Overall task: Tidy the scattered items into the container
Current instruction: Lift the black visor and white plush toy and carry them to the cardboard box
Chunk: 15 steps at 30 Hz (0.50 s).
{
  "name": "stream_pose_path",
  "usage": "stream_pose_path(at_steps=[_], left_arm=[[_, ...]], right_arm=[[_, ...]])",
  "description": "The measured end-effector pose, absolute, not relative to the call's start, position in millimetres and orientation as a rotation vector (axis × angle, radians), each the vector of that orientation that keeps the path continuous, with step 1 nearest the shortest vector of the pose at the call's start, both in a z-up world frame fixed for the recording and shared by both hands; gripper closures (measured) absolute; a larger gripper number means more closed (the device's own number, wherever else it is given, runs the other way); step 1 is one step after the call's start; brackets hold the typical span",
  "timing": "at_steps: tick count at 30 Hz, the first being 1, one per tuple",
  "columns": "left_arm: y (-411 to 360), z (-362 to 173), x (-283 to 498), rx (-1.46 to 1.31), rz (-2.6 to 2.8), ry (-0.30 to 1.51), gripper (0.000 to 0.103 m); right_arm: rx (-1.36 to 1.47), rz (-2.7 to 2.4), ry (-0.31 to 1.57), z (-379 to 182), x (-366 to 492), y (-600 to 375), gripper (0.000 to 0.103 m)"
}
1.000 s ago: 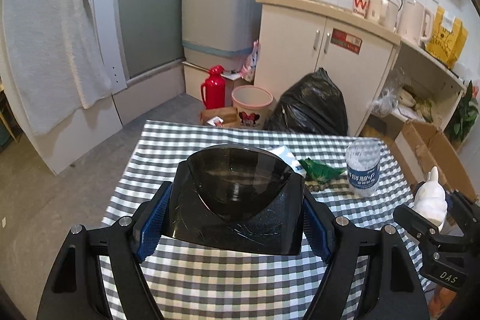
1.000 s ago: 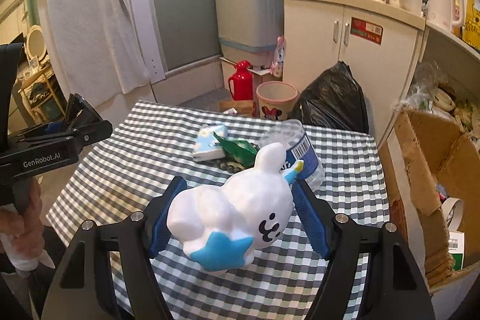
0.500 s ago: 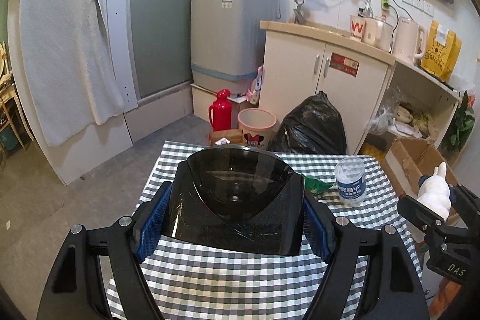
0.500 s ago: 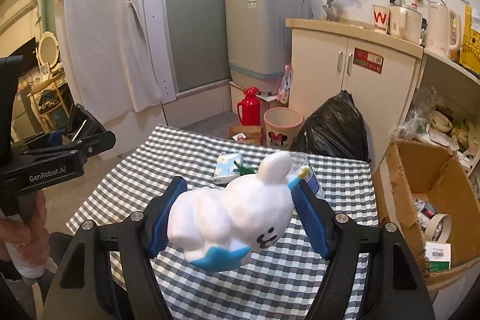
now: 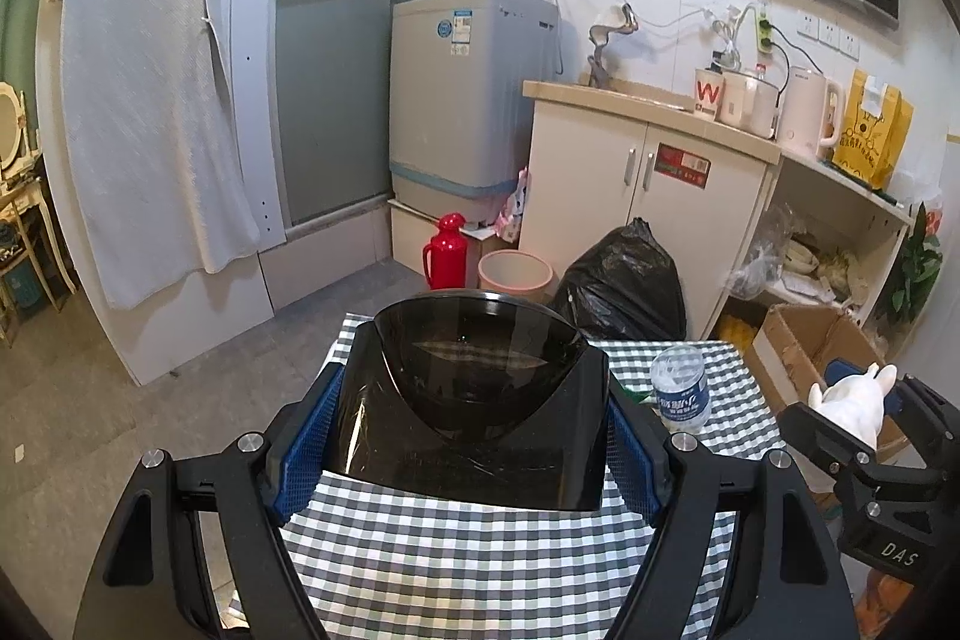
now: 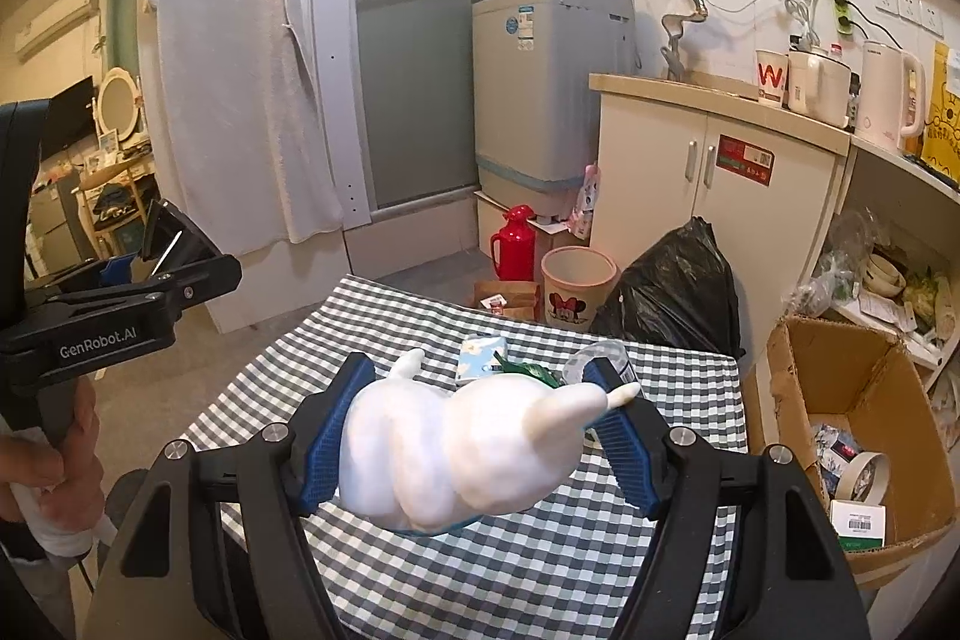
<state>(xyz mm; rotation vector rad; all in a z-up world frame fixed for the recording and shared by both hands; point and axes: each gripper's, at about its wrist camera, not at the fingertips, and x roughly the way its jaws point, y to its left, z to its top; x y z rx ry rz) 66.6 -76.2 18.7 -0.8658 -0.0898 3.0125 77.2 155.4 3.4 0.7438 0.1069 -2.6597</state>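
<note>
My left gripper is shut on a dark translucent container, held above the near part of the checked table. My right gripper is shut on a white rabbit toy, lifted over the table; the same toy shows at the right edge of the left wrist view. On the table's far side lie a clear water bottle, a green toy and a small blue-white pack. The left gripper also appears at the left of the right wrist view.
An open cardboard box stands on the floor right of the table. Beyond the table are a black bin bag, a pink bucket, a red flask, a white cabinet and a washing machine. A hand holds the left gripper's handle.
Both grippers have risen and pulled back from the table, so the table looks smaller and lower. The rabbit toy has turned in the right gripper; its face and blue star now point down.
</note>
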Motion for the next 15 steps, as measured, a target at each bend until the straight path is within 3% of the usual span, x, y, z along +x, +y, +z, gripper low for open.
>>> stream_pose_path(at_steps=[15], left_arm=[[-45.9, 45.5, 76.7, -0.773, 3.022, -0.065, 0.023]], right_arm=[[0.629, -2.696, 0.083, 31.8, 94.8, 184.3, 0.032]])
